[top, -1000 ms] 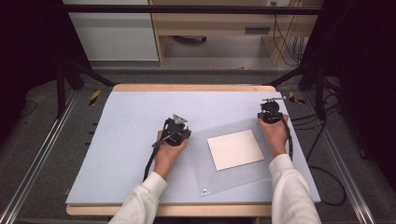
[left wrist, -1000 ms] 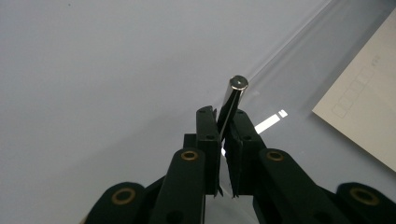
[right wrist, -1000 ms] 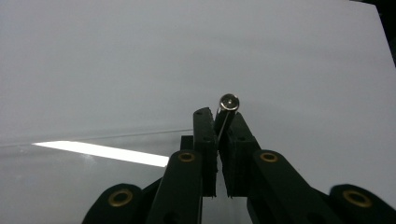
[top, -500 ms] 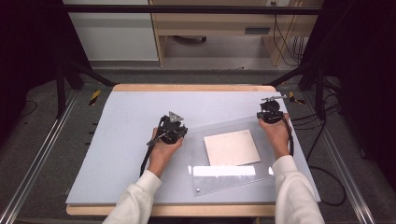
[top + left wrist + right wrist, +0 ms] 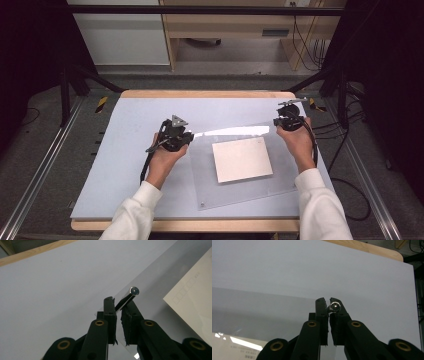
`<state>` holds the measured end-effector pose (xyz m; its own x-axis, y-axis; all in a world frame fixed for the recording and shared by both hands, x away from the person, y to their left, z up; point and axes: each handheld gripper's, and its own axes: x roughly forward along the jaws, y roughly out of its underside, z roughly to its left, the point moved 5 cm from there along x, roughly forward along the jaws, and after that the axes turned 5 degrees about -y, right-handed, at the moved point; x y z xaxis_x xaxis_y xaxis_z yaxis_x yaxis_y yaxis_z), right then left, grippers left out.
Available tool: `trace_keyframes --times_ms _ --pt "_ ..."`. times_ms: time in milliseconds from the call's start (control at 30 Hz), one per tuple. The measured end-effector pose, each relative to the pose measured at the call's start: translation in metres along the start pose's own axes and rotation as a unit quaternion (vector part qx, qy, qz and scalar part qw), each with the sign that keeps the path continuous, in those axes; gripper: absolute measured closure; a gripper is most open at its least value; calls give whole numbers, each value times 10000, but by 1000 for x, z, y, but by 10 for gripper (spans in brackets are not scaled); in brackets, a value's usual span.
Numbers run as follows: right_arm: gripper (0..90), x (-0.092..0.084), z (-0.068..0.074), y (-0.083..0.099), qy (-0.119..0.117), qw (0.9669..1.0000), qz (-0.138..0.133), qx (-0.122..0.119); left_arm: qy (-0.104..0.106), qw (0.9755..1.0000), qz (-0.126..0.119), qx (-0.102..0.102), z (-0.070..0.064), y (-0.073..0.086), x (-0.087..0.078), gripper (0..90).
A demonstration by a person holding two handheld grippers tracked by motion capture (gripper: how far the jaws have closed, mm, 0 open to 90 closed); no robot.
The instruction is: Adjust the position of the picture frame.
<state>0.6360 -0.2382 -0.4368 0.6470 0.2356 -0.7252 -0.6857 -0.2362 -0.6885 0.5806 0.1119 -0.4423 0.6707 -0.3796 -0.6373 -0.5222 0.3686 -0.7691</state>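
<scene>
A clear plastic sheet (image 5: 210, 186) lies on the pale blue table top (image 5: 125, 125), and a white square paper (image 5: 242, 159) sits within its outline. My left gripper (image 5: 186, 137) is at the sheet's far left corner. In the left gripper view the gripper (image 5: 117, 302) is shut on a small metal pin (image 5: 130, 296) at that corner. My right gripper (image 5: 285, 120) is at the far right corner, where the right gripper view shows the gripper (image 5: 327, 301) shut on another metal pin (image 5: 335, 306). A bright glare runs along the sheet's far edge.
A small fastener (image 5: 202, 203) marks the sheet's near left corner. The table has a wooden rim (image 5: 210, 94). Dark frame legs (image 5: 67, 95) stand at the left and cables (image 5: 345, 135) hang at the right. Bare table top lies left of the sheet.
The glare has jumped from the sheet's near part to its far edge, so its tilt changed. Sheet, paper and left gripper have shifted slightly left.
</scene>
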Motion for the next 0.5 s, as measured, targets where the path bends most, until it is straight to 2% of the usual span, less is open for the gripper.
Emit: trace_keyframes --times_ms 133,300,500 --pt "859 -6 10 -3 -73 9999 58 -105 -45 9999 12 114 7 -2 -13 814" --pt "859 -10 17 -6 -88 9997 20 -223 -64 9999 -25 141 14 -2 -19 814" --pt "858 -4 22 -6 -115 9992 -151 -361 -78 9999 -73 88 19 3 -18 815"
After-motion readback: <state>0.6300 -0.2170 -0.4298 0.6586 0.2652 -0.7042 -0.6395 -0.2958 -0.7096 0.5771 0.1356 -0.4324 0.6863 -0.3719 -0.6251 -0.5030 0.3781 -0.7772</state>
